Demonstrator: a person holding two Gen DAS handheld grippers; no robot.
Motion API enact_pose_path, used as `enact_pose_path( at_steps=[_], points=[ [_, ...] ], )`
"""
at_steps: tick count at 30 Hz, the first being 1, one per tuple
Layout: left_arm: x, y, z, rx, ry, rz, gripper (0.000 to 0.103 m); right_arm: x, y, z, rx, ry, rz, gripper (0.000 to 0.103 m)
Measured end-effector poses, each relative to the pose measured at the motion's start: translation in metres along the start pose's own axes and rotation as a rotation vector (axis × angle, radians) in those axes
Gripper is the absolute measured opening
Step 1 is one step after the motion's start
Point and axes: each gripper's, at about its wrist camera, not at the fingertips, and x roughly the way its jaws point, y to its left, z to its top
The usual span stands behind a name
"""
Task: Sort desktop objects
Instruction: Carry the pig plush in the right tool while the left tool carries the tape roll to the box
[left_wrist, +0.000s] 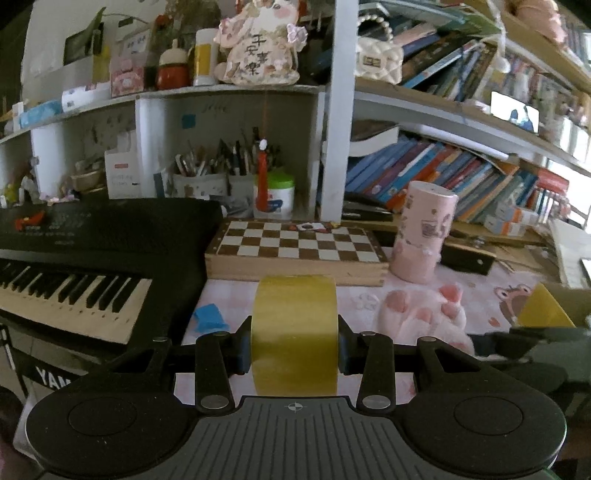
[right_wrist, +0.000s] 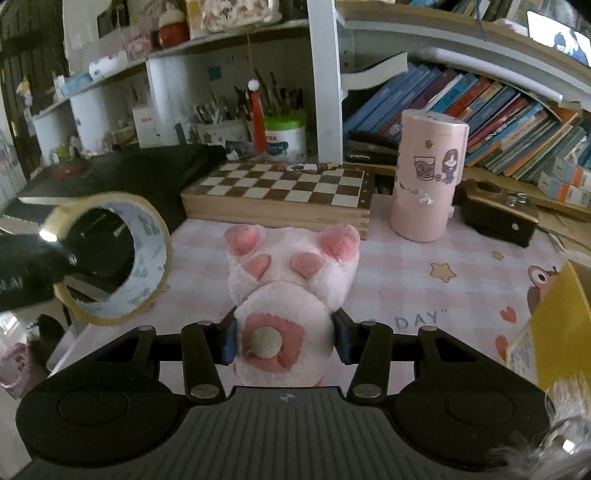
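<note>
The left claw (left_wrist: 294, 345) pinches a roll of yellow packing tape (left_wrist: 294, 336) across its width, one pad on each flat side, the roll standing on edge and lifted above the table (left_wrist: 354, 295). In the right wrist view the same roll sits at nine o'clock, its hollow white core facing the camera.

The right claw (right_wrist: 284, 338) pinches a pink plush cat paw (right_wrist: 288, 280) at its wrist end, pads pressing into the fluff on both sides, toes pointing toward twelve o'clock. A round beige button shows on the end of the plush nearest the camera. In the left wrist view the paw lies at three o'clock of the tape.

The table wears a pink checked mat with cartoon prints. At twelve o'clock of both claws a wooden chessboard box (left_wrist: 299, 247) lies flat. Just beside it, at one o'clock, a tall pink cylinder (right_wrist: 428, 177) with sticker drawings stands upright. A black keyboard (left_wrist: 74, 280) fills the ten o'clock side. A yellow box (right_wrist: 550, 325) edges in at three o'clock of the right view. Behind, shelves hold leaning books and pen cups
</note>
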Motion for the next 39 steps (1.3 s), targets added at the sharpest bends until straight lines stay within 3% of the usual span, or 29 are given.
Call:
enact_pose_path(
  at_steps=[13, 39],
  points=[
    [-0.070, 0.017, -0.037, 0.020, 0.005, -0.097, 0.040, -0.077, 0.031, -0.038, 0.059, 0.026, 0.005, 0.046],
    [-0.174, 0.034, -0.117, 0.119, 0.091, -0.273, 0.040, -0.188, 0.109, -0.159, 0.206, 0.062, -0.114, 0.046]
  ],
)
